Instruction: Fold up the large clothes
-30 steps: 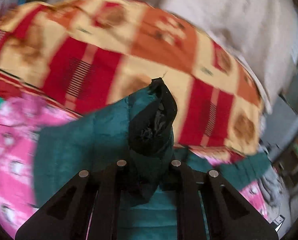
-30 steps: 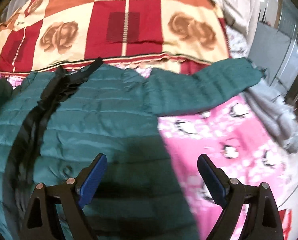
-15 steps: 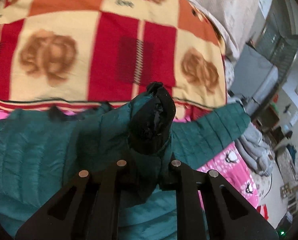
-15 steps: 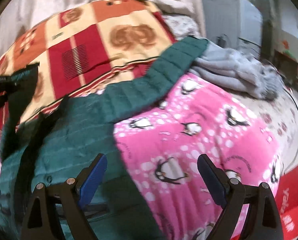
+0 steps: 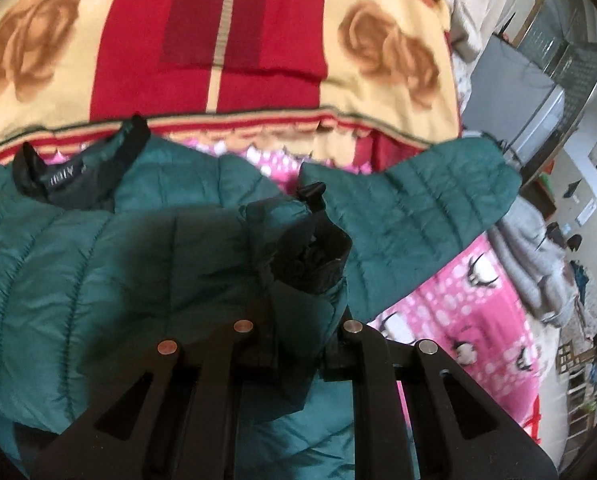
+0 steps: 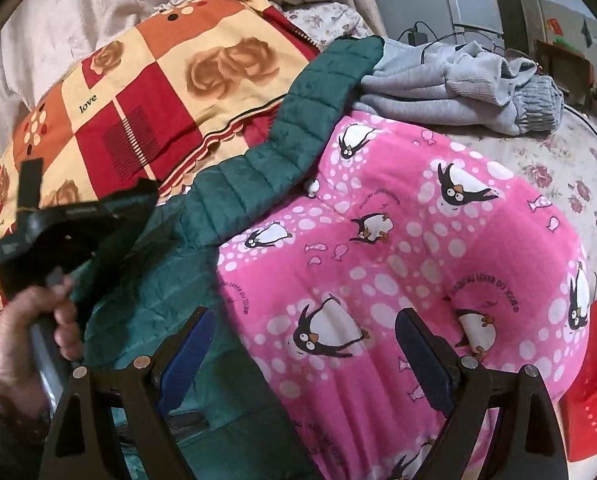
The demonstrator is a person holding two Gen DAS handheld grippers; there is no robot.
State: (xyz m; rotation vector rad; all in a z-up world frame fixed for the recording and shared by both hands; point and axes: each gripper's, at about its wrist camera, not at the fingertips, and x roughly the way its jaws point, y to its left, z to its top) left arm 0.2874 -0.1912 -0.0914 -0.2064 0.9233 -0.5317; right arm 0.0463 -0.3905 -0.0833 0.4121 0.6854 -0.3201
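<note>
A dark green quilted jacket (image 5: 78, 272) lies on the bed, its collar (image 5: 64, 176) at the upper left and one sleeve (image 5: 410, 208) stretched to the right. My left gripper (image 5: 298, 320) is shut on a bunched green and black fold of the jacket (image 5: 310, 256) and holds it over the jacket body. In the right wrist view the jacket (image 6: 254, 176) runs diagonally, its sleeve reaching the top. My right gripper (image 6: 304, 360) is open and empty above the pink blanket, at the jacket's right edge. The hand holding the left gripper (image 6: 30, 332) shows at the left.
A pink penguin blanket (image 6: 438, 248) covers the bed under the jacket. A red, orange and cream rose-patterned blanket (image 5: 238, 48) lies behind. A grey sweater (image 6: 458, 88) is heaped at the far right. A red bag (image 6: 594, 384) stands at the bed's right edge.
My left gripper has carried the held fold to the right across the jacket, toward the spread sleeve. My right gripper has swung right, off the jacket body and over the pink blanket.
</note>
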